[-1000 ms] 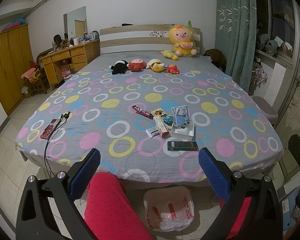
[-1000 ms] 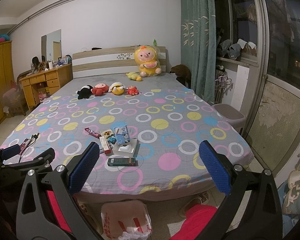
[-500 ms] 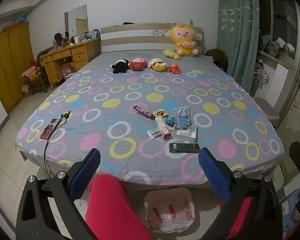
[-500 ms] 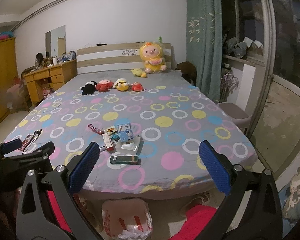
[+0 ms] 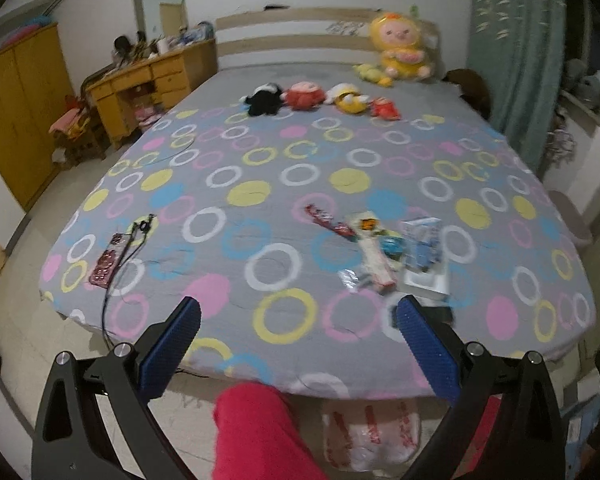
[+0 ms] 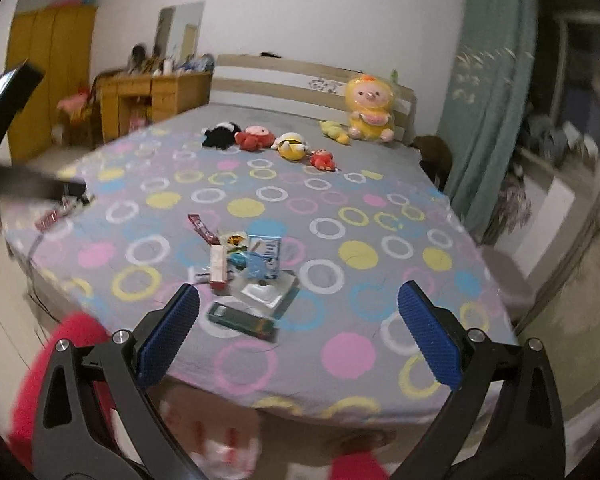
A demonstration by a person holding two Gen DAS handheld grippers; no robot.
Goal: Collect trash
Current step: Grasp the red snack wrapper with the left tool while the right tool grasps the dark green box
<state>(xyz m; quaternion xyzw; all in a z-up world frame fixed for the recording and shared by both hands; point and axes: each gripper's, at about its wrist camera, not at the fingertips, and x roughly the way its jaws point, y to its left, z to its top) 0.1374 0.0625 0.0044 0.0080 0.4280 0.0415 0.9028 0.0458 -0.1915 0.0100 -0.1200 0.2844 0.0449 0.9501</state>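
Two grippers, both with jaws spread wide and nothing between the blue pads: left gripper, right gripper. Both hang off the foot edge of the bed, above the floor, not touching anything.

Trash sits in one loose pile on the bedspread near the foot end, right of centre:
- red wrapper at the far-left end of the pile
- long red-and-white box lying flat, a small clear packet just beside its near end
- blue carton leaning on an open white box; the white box holds a white moulded insert, anything else in it can't be made out
- dark green flat box nearest the edge, apart from the rest; in the left view the left gripper's right finger covers most of it

White plastic bag with red print stands on the floor under the bed's foot edge, mouth open upward; contents not readable, blurred in the right view.

Phone with cable lies near the bed's left corner, well apart from the pile. Row of plush toys near the headboard. Red sleeve or trouser leg between the left gripper's fingers, low in the left view.
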